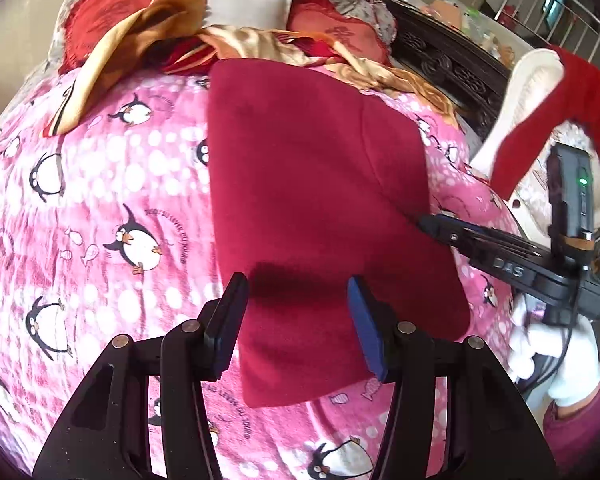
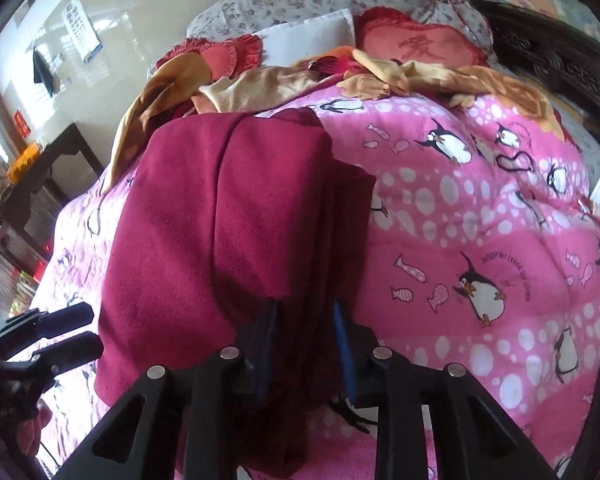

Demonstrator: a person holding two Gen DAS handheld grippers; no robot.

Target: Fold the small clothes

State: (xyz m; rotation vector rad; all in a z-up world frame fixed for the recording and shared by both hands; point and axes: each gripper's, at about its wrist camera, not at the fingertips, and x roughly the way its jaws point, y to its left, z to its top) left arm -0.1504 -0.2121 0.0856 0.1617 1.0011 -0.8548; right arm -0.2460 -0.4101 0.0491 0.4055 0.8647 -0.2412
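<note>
Dark red garment (image 1: pixel 320 208) lies folded on the penguin blanket (image 1: pixel 100 208); left gripper (image 1: pixel 298 320) hovers, fingers apart and empty, while right gripper (image 2: pixel 304 344) pinches its edge. Orange clothes (image 1: pixel 140 40) wait unfolded.

Dark red garment (image 1: pixel 308 184): matt, napped fleece-like cloth. Pink penguin blanket (image 1: pixel 100 208): soft plush cloth, slightly fuzzy. Gold fabric (image 1: pixel 140 28) at bed head: satin sheen, smooth. Left hand-held gripper (image 1: pixel 298 320): matt black plastic arms, dull metal rivets, blue pad. Right hand-held gripper (image 2: pixel 304 344): same finish. Glove (image 1: pixel 556 360): white knit cloth. Headboard (image 2: pixel 548 64): dark carved wood.
</note>
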